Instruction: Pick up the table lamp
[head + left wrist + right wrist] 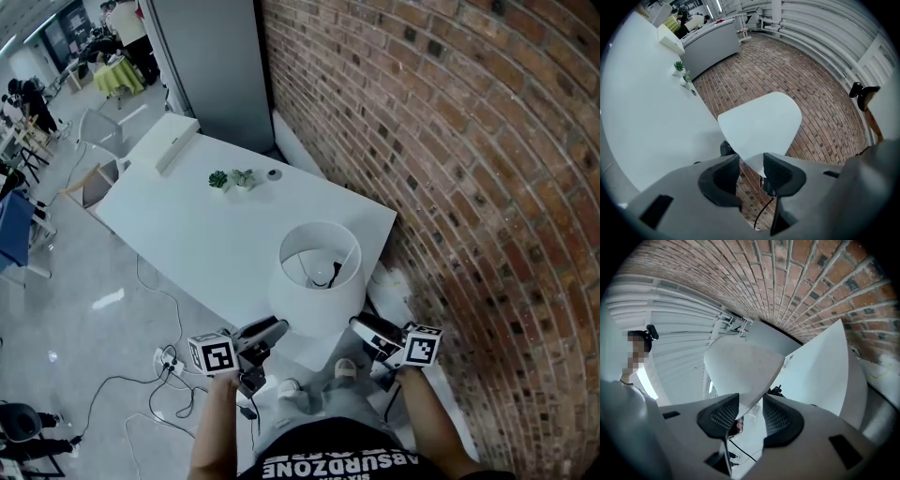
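The table lamp has a white drum shade (317, 281) and stands at the near corner of the white table (187, 225); its bulb and a black cord show inside the shade. My left gripper (278, 326) is at the shade's lower left rim, my right gripper (359, 325) at its lower right rim. In the left gripper view the shade (761, 124) dips between the open jaws of the left gripper (751, 171), against one pad with a gap at the other. In the right gripper view the shade (740, 366) likewise sits between the right gripper's (751, 411) open jaws.
A brick wall (450, 141) runs close along the table's right side. Two small potted plants (232, 178) and a long white box (176, 141) sit at the table's far end. Cables and a power strip (169, 361) lie on the floor at the left.
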Motion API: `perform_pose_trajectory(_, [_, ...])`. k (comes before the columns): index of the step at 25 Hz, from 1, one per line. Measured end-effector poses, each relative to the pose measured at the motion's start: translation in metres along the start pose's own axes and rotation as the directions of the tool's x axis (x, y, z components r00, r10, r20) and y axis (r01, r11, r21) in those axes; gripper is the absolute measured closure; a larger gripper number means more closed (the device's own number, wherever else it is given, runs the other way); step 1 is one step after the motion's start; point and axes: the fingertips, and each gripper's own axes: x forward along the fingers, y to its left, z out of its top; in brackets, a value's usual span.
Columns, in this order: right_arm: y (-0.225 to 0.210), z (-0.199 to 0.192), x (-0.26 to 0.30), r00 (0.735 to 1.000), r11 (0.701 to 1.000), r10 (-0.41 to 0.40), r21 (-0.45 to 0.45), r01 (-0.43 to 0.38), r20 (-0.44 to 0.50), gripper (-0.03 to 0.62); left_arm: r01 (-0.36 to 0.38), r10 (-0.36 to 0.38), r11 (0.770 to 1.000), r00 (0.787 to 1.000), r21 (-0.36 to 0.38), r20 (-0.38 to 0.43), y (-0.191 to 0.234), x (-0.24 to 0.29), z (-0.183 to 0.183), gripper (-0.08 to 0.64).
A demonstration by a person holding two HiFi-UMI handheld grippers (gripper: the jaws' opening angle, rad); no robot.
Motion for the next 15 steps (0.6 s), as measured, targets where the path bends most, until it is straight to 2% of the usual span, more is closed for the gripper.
perform_pose_trajectory(7, [0.001,0.008,0.003,1.000,1.000,0.008,-0.011,-0.008,0.021,0.459,0.001,-0.001,1.000,0.999,0.002,0.043,0.001,0.001,0.009,0.420])
perform_pose_trajectory(15, [0.004,0.013,0.003,0.996,0.997,0.051,0.046,-0.054,0.066,0.482,0.026,-0.026,1.000,0.996,-0.006,0.083,-0.001,0.001,0.015,0.435])
